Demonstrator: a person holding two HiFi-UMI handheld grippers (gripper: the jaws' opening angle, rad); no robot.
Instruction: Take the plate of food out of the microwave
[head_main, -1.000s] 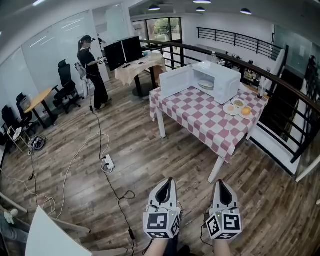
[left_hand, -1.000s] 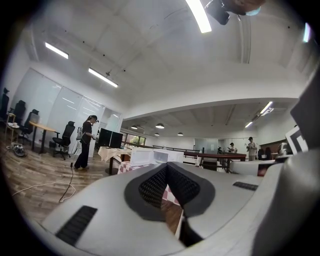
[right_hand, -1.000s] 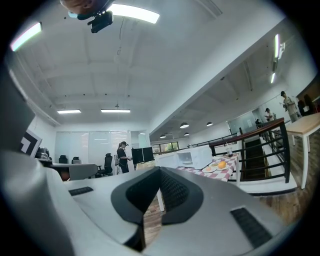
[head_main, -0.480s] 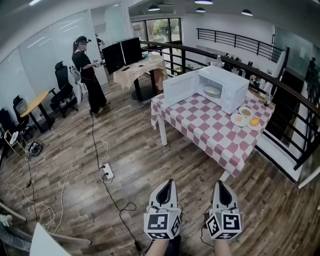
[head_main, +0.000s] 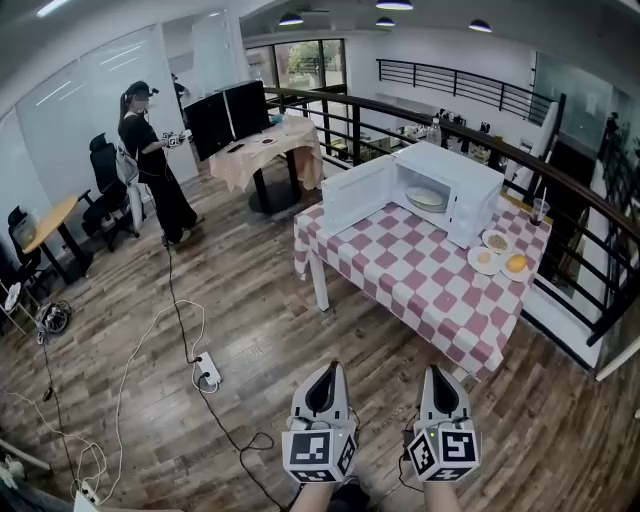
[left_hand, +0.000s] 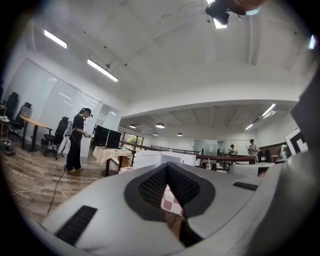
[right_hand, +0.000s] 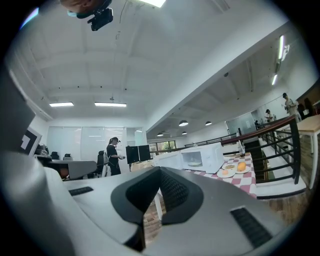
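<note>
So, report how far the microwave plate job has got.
Done: the white microwave on the red-and-white checked table has its door open, showing the pale plate inside. In hand: nothing; the left gripper and right gripper are shut and empty, above the wooden floor short of the table. Left: reach in, grip the plate, bring it out.

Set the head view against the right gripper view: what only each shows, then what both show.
Head view only: the power strip and cables on the floor. Right gripper view only: the head camera overhead, against the ceiling. Both: the microwave with its door open and a plate inside, plates of food beside it on the checked table, and a person by the monitors.
</note>
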